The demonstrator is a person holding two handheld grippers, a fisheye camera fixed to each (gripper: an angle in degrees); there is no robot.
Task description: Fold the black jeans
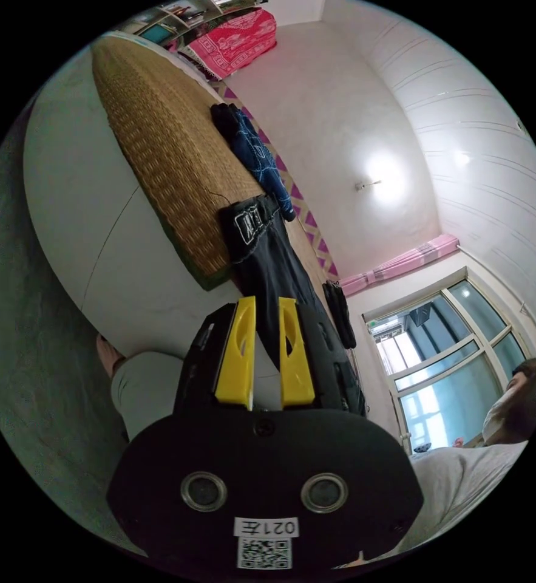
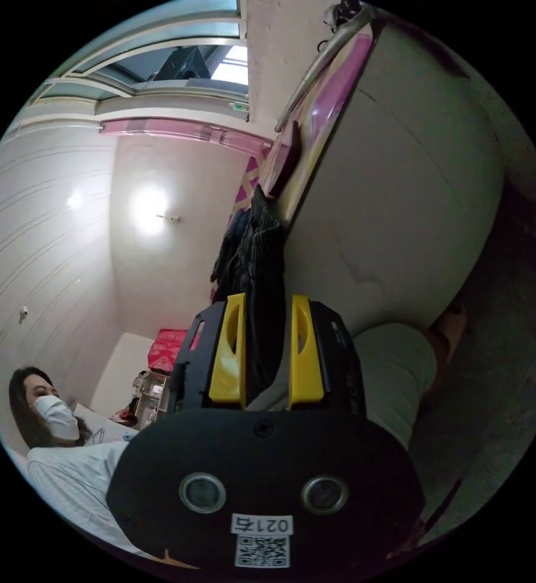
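- In the left gripper view, the left gripper (image 1: 266, 316) had its two yellow jaws close together, a narrow gap between them.
- The black jeans (image 1: 274, 261) ran from the gap out onto the bed (image 1: 79, 182), lying over the edge of a woven mat (image 1: 164, 152); whether both jaws pressed the cloth could not be told.
- The waistband with its white-stitched label lay on the mat's near corner.
- A blue garment (image 1: 258, 155) lay on the mat just beyond the jeans, touching their far end.
- A red patterned cloth (image 1: 234, 39) sat further off at the far end of the bed.
- In the right gripper view, the right gripper (image 2: 268, 328) stood with its jaws wider apart, and a bunch of the jeans (image 2: 258, 273) passed between them, nearer the left jaw; a firm grip could not be told.
- The bunched jeans rose from that gripper to the bed's edge (image 2: 389, 182).
- A person (image 2: 67, 449) in a light top and a face mask showed beside each gripper; a window (image 1: 450, 364) lay behind.
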